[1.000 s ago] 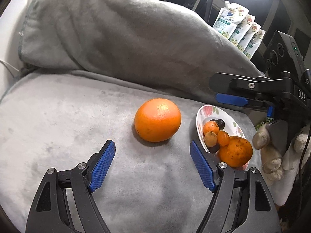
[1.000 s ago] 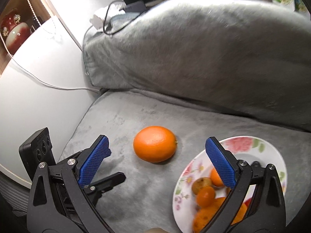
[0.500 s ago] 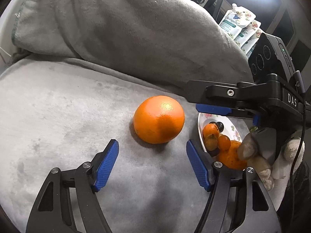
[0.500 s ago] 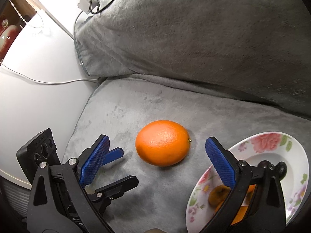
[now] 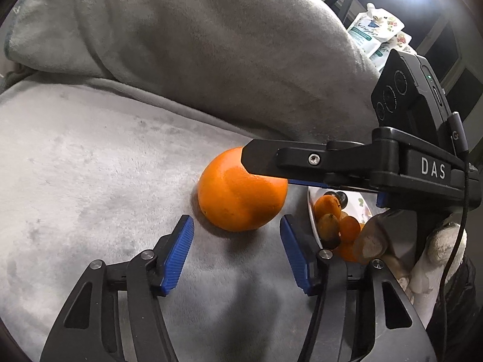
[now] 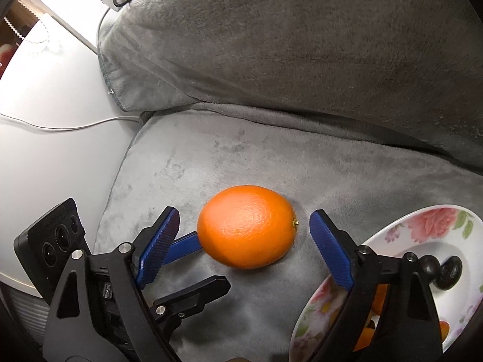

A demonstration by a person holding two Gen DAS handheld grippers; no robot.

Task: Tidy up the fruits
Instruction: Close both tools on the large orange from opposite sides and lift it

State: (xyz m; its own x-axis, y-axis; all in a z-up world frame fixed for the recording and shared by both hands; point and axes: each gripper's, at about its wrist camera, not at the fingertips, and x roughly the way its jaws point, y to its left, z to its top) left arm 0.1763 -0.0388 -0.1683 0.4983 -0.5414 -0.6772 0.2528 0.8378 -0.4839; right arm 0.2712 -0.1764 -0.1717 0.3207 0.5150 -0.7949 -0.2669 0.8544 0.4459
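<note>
Both your grippers (image 5: 235, 253) (image 6: 244, 247) are narrowing, still open, around one orange (image 6: 247, 226); they could collide and knock it off the cushion (image 6: 347, 181).

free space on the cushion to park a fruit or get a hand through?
Bare grey cushion runs from the orange back to the backrest pillow and out to the cushion's outer edge. It is crowded around the orange: left gripper, right gripper, floral plate beside it.
</note>
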